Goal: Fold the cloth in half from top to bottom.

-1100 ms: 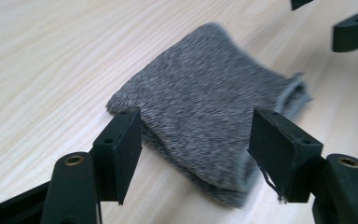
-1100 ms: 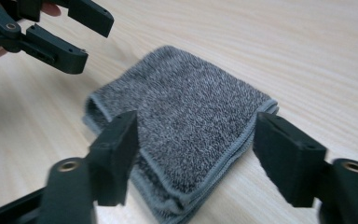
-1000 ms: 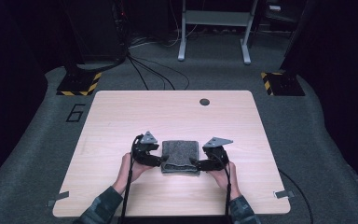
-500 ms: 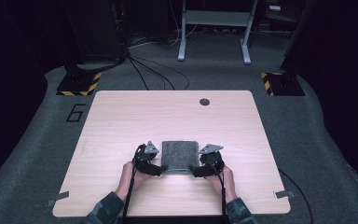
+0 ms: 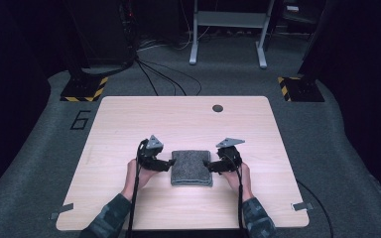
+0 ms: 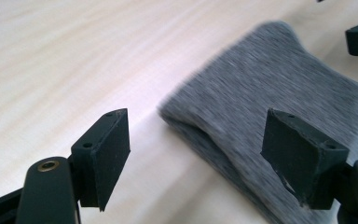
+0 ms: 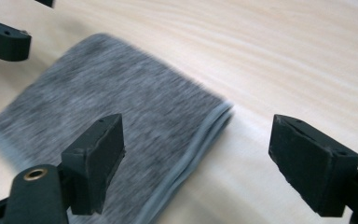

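Folded grey cloth (image 5: 192,167) lower centre of table (image 5: 129,119), bare wood all round | left tongs (image 5: 169,162) just opening, spread at its left edge | right tongs (image 5: 207,165) spread at right edge | close views blurred

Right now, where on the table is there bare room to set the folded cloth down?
The far half of the table is bare except for the dark round spot. Both side margins are bare too. It is crowded around the grey folded cloth, flanked by the left gripper and right gripper.

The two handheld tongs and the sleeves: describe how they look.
Left tongs and right tongs are black, each topped by a grey three-cornered plate, with square black pads on bolted arms. A black cable trails from each. The sleeves are camouflage-patterned.
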The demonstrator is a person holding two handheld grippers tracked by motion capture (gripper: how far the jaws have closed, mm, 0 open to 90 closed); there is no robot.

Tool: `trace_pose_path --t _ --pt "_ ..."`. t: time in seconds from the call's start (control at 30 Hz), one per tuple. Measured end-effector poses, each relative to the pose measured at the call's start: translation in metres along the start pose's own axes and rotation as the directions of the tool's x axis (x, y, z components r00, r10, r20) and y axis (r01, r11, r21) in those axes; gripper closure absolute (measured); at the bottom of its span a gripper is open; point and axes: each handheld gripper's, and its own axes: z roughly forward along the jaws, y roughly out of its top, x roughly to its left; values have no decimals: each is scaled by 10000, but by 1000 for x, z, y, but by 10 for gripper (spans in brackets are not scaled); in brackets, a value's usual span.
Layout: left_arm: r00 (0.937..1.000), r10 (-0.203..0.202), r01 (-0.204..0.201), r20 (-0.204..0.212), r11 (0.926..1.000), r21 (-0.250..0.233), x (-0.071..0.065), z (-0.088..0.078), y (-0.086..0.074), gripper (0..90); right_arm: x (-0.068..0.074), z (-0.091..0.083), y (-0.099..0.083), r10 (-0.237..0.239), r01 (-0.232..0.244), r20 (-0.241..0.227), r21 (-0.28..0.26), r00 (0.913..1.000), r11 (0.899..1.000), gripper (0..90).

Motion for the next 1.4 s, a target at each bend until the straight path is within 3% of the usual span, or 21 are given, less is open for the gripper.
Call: trace_pose_path --t 0.03,0.17,0.3,0.43,0.6,0.7,0.9,1.0,1.03,1.1,1.27,1.4 --pt "9997 -127 127 197 9999 16 4 3 2 231 -3 3 3 -29 27 144 111 9999 9999 179" --pt "9996 -218 211 189 9991 381 8 20 3 235 -10 18 7 279 -294 453 319 9986 9991 182" --pt "9999 157 -159 34 9950 989 7 31 -2 236 -14 27 5 285 -331 649 707 9975 9969 180" --pt "9998 152 -170 142 9909 1337 9 36 -7 232 -15 32 1 162 -268 952 1118 9953 9934 180" --pt "9998 -35 10 203 9921 1252 11 39 -12 228 -19 37 -4 233 -360 979 1297 9949 9909 165" --pt "9999 104 -116 96 9916 1292 11 40 -12 224 -21 41 -5 215 -351 987 1381 9949 9898 146" --pt "9999 110 -104 -42 9916 1289 10 40 -12 206 -23 42 -6 203 -338 1019 1322 9946 9906 131" --pt "9998 -152 165 -119 9918 1269 9 38 -11 175 -24 42 -5 242 -394 1042 1458 9943 9885 116" --pt "9998 -73 93 -160 9915 1300 10 37 -11 156 -24 43 -5 266 -412 1017 1445 9945 9886 114" --pt "9996 -279 281 -30 9926 1185 10 34 -10 153 -25 41 -3 359 -484 866 1461 9956 9881 100" --pt "10000 -84 86 -25 9952 974 8 18 -5 141 -27 25 0 313 -447 1228 1081 9919 9931 91" --pt "10000 43 -48 57 9970 770 4 3 -2 123 -22 7 1 289 -383 1231 748 9920 9965 97"
